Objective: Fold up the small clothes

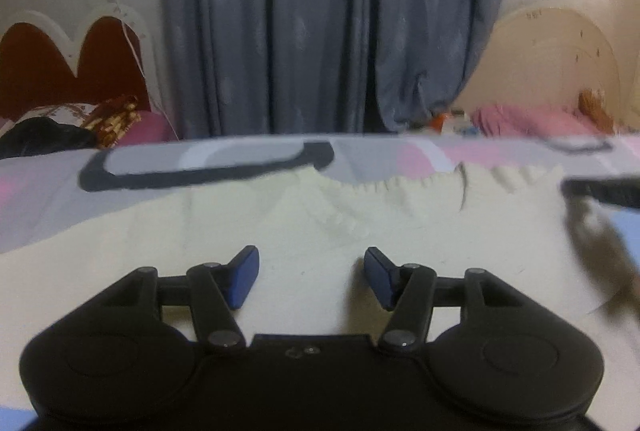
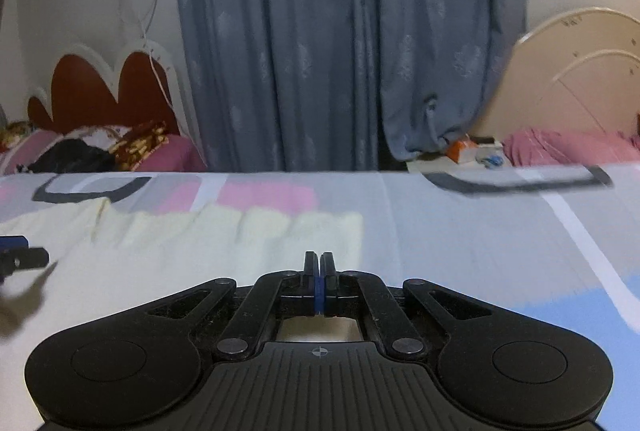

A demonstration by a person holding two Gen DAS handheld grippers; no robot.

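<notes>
Garment [image 1: 304,223] — beneath both tongs

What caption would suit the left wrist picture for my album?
Open left gripper hovering over a cream garment spread on a patterned bedsheet.

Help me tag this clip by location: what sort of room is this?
Most likely a bedroom. The cream garment lies on a patterned bedsheet, two headboards stand against the far wall with pink pillows below, and a blue-grey curtain hangs between them.
</notes>
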